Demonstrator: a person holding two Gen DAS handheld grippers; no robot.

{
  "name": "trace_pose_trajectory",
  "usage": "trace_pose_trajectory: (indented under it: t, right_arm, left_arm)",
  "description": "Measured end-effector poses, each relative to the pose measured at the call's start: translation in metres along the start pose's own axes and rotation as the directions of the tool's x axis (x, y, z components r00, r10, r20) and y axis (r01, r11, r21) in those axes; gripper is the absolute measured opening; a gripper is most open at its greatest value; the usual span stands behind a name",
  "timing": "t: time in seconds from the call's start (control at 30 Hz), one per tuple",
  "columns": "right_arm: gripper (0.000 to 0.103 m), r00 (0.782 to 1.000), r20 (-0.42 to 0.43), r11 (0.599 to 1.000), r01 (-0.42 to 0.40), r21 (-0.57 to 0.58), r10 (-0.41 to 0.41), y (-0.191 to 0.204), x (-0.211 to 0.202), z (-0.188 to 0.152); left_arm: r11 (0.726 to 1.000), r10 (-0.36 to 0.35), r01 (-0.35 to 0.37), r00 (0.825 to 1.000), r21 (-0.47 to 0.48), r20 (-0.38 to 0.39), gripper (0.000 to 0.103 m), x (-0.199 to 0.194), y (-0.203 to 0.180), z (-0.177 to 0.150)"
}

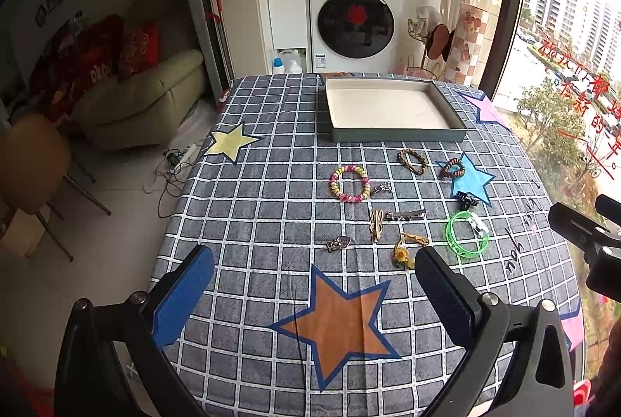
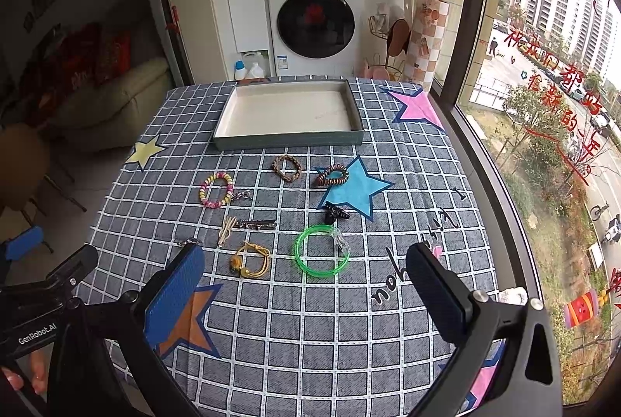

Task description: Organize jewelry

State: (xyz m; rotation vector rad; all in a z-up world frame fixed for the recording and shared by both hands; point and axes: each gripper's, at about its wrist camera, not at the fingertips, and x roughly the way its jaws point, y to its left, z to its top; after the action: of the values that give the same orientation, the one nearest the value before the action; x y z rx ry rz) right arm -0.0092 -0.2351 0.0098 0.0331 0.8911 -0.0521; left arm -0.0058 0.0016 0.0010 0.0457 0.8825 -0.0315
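Observation:
An empty shallow tray [image 1: 396,135] [image 2: 287,142] sits at the far side of the checked tablecloth. In front of it lie a pink-yellow bead bracelet [image 1: 349,183] [image 2: 216,189], a brown braided bracelet [image 1: 412,161] [image 2: 286,168], a dark coil hair tie [image 1: 451,168] [image 2: 331,175], a black claw clip [image 1: 467,200] [image 2: 334,212], a green bangle [image 1: 465,236] [image 2: 321,250], hair clips [image 1: 392,217] [image 2: 244,225] and a yellow cord bracelet [image 1: 407,248] [image 2: 251,259]. My left gripper [image 1: 314,262] and right gripper [image 2: 306,262] are open, empty, above the table's near side.
A small metal charm [image 1: 338,243] lies left of the clips. The table [image 1: 271,223] stands beside a large window on the right. Stacked washing machines [image 1: 355,17] stand behind, a sofa [image 1: 143,99] and chair at left. The right gripper's body [image 1: 590,234] shows at the left view's edge.

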Motion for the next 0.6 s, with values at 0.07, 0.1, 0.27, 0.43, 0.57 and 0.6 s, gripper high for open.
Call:
trace_pose_trajectory:
  t: [0.07,0.1,0.27,0.43,0.57,0.6]
  right_arm:
    - [0.103,1.000,0.000,1.000,0.000,-0.001,0.000,0.0001,0.0003,0.0000]
    - [0.103,1.000,-0.001,1.000,-0.001,-0.001,0.001,0.0002,0.0003,0.0000]
    - [0.103,1.000,-0.001,1.000,0.000,0.000,0.000,0.0000,0.0006,0.0006]
    - [0.103,1.000,-0.002,1.000,0.000,0.000,0.000,-0.0003,0.0002,0.0008]
    - [0.103,1.000,-0.002,1.000,-0.001,0.000,0.001,-0.0007,0.0003,0.0004]
    - [0.103,1.000,-0.002,1.000,-0.001,0.000,0.001,-0.0006,0.0003,0.0002]
  left_arm:
    - [1.000,0.002,-0.002,1.000,0.001,0.001,0.103,-0.0001,-0.0004,0.0009]
    - [1.000,0.002,-0.002,1.000,0.001,0.002,0.103,-0.0002,-0.0005,0.0011]
    - [1.000,0.001,-0.001,1.000,0.003,0.002,0.103,-0.0001,-0.0005,0.0022]
    - [1.000,0.001,-0.001,1.000,0.006,0.000,0.103,0.0007,-0.0008,0.0039]
    - [1.000,0.000,0.000,1.000,0.008,0.001,0.103,0.0009,-0.0012,0.0034]
    - [1.000,0.000,0.000,1.000,0.009,0.001,0.103,0.0011,-0.0010,0.0032]
